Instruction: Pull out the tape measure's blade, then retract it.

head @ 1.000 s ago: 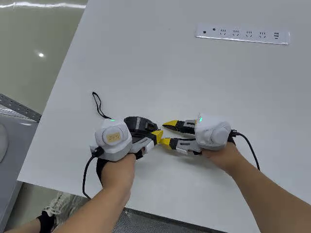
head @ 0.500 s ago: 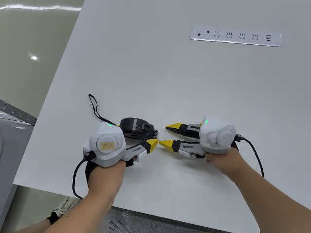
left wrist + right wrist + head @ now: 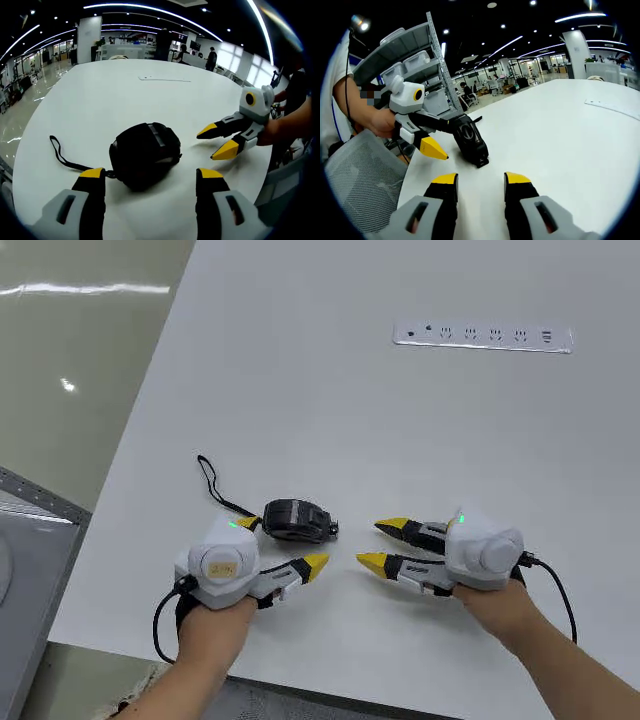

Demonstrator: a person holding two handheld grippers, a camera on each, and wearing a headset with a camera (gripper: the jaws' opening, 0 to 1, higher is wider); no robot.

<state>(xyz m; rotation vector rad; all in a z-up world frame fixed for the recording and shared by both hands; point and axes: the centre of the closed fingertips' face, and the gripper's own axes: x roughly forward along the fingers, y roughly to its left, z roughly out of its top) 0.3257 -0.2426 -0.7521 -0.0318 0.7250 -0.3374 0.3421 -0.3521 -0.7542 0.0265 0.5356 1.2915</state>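
Yellow-tipped left tongs (image 3: 283,542) opposite right tongs (image 3: 371,544)

Left tool (image 3: 282,543) has backed off the tape measure (image 3: 297,521), jaws apart, leaving it lying free on the tabletop (image 3: 400,420), and right tool (image 3: 380,543) has drawn away rightward, widening the gap between them.

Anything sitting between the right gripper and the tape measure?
No: in the head view the stretch of table from the right gripper to the tape measure is bare. The right gripper view shows the same bare stretch ahead of its jaws.
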